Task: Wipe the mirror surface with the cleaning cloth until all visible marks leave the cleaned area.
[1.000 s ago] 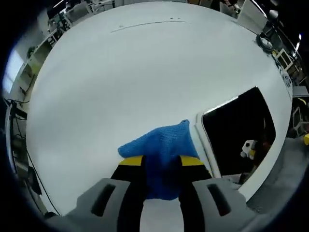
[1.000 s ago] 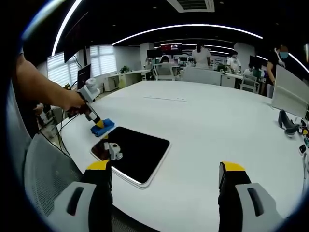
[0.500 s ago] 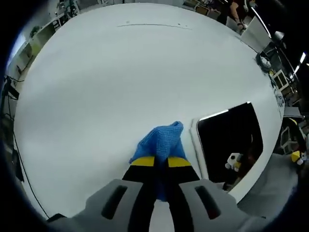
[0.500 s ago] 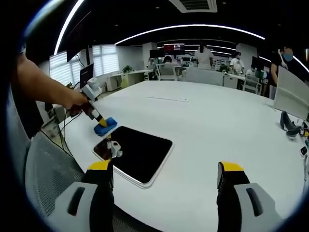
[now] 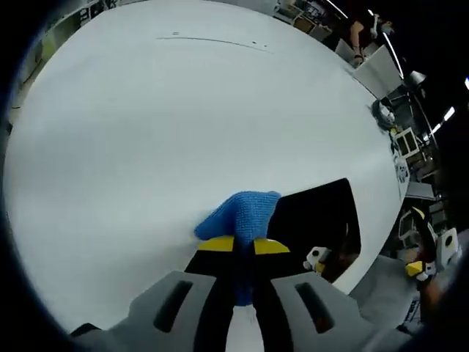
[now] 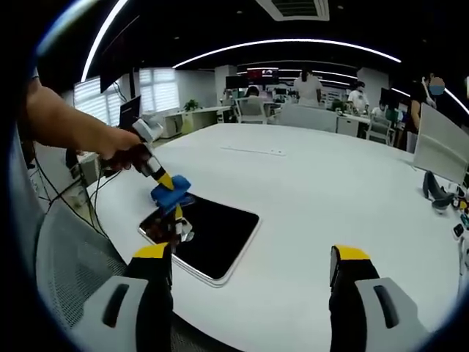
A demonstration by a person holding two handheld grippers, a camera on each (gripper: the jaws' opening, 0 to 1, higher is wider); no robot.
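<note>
A blue cleaning cloth [image 5: 244,212] is pinched between my left gripper [image 5: 244,246] jaws, which are shut on it. The cloth hangs over the near-left corner of the dark mirror [image 5: 321,224], a rounded rectangle with a pale rim lying flat on the white table [image 5: 168,110]. In the right gripper view the same cloth [image 6: 171,192] is lifted just above the mirror [image 6: 209,235], held by the left gripper [image 6: 165,181] in a person's hand. My right gripper [image 6: 249,260] stands open over the table's near edge, with nothing between its jaws.
A grey mesh chair [image 6: 69,271] sits at the table's left edge. A dark object [image 6: 434,187] lies at the far right of the table. Desks, chairs and several people stand behind the table. The wide white tabletop stretches beyond the mirror.
The left gripper closed on the blue cloth, lifted it off the table and carried it over the mirror's corner. The right gripper stayed open and still.
</note>
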